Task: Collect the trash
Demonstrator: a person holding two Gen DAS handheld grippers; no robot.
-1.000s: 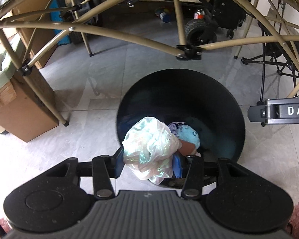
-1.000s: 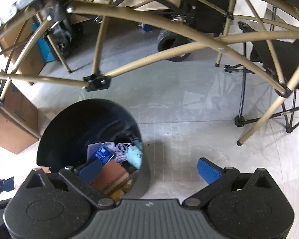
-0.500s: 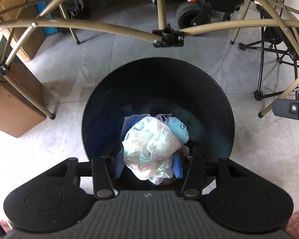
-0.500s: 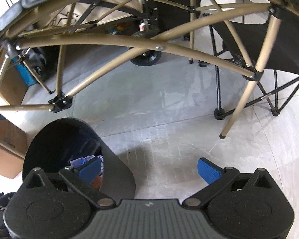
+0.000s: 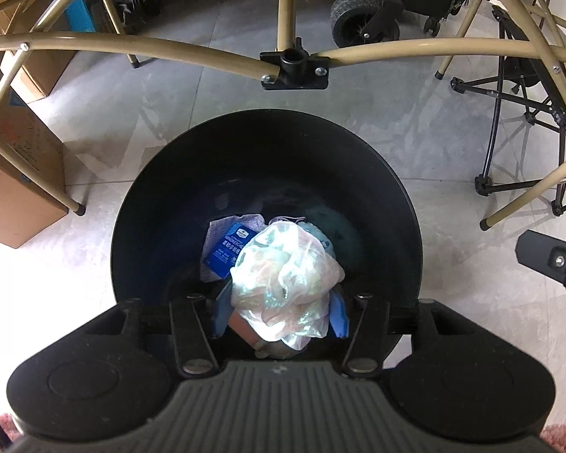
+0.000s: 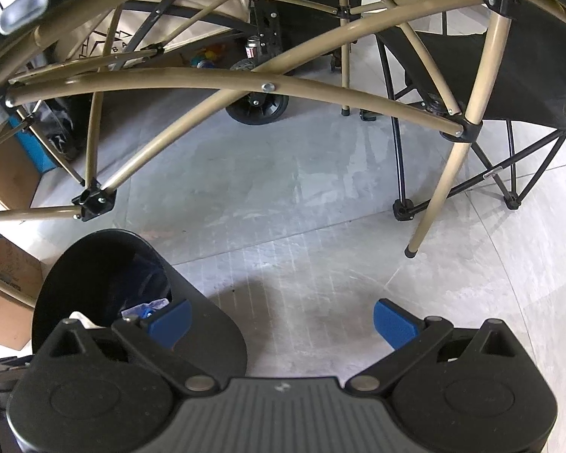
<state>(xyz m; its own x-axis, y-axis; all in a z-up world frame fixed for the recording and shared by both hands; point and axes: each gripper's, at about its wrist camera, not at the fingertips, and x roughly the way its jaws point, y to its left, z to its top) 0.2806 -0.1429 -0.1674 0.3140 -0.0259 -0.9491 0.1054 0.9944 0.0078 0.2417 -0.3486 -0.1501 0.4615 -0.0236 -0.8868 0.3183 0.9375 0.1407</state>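
My left gripper (image 5: 280,315) points down into the black trash bin (image 5: 268,143). A crumpled, shiny clear plastic bag (image 5: 286,283) sits between its blue pads, and the jaws are opening around it. The bag hangs just inside the bin's near rim. Under it lie a blue packet (image 5: 228,251), a cloth and other trash. In the right wrist view the bin (image 6: 207,324) stands at the lower left. My right gripper (image 6: 281,321) is open and empty over the bare floor beside the bin, its left pad in front of the bin's rim.
Tan metal frame tubes (image 5: 169,47) cross overhead, with legs (image 6: 434,204) planted on the grey tile floor. Cardboard boxes (image 5: 15,188) stand at the left. A black folding chair (image 6: 509,75) is at the right and a wheeled cart (image 5: 362,26) at the back.
The left gripper moved over the bin and now looks straight into it, still carrying the bag. Its pads stand slightly wider. The right gripper swung right, away from the bin.
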